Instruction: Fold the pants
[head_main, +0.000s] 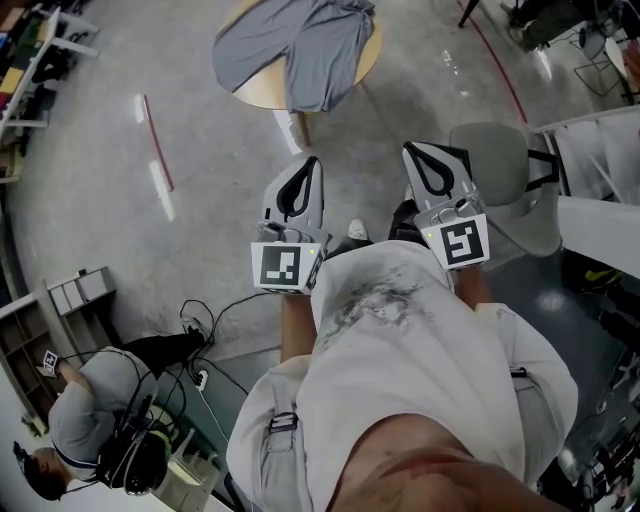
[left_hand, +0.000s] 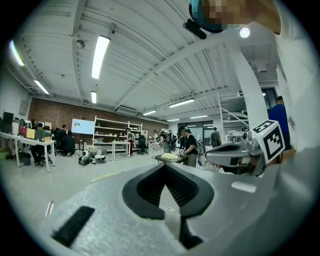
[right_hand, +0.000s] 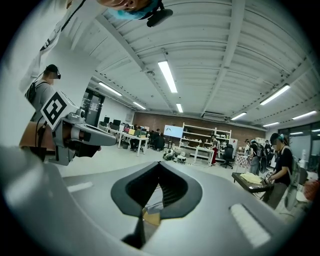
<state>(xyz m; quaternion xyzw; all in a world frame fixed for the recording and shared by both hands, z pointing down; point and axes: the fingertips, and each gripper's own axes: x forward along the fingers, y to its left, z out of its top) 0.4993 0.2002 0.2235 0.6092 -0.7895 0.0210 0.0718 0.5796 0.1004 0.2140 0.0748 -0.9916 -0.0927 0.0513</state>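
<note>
Grey pants (head_main: 300, 45) lie spread and rumpled over a round wooden table (head_main: 262, 95) at the top of the head view, one part hanging over the near rim. My left gripper (head_main: 312, 160) and right gripper (head_main: 408, 150) are held side by side in front of my chest, pointing toward the table and well short of it. Both are shut with nothing between the jaws. The left gripper view shows its closed jaws (left_hand: 165, 166) and the right gripper (left_hand: 209, 155) beside them. The right gripper view shows its closed jaws (right_hand: 159, 164) with the left gripper (right_hand: 111, 141) alongside.
A grey chair (head_main: 505, 170) stands just right of my right gripper. Red tape lines (head_main: 157, 142) mark the concrete floor. A person (head_main: 100, 410) sits at lower left among cables. Shelving (head_main: 30, 60) lines the left wall. People stand at work tables (right_hand: 250, 180) across the room.
</note>
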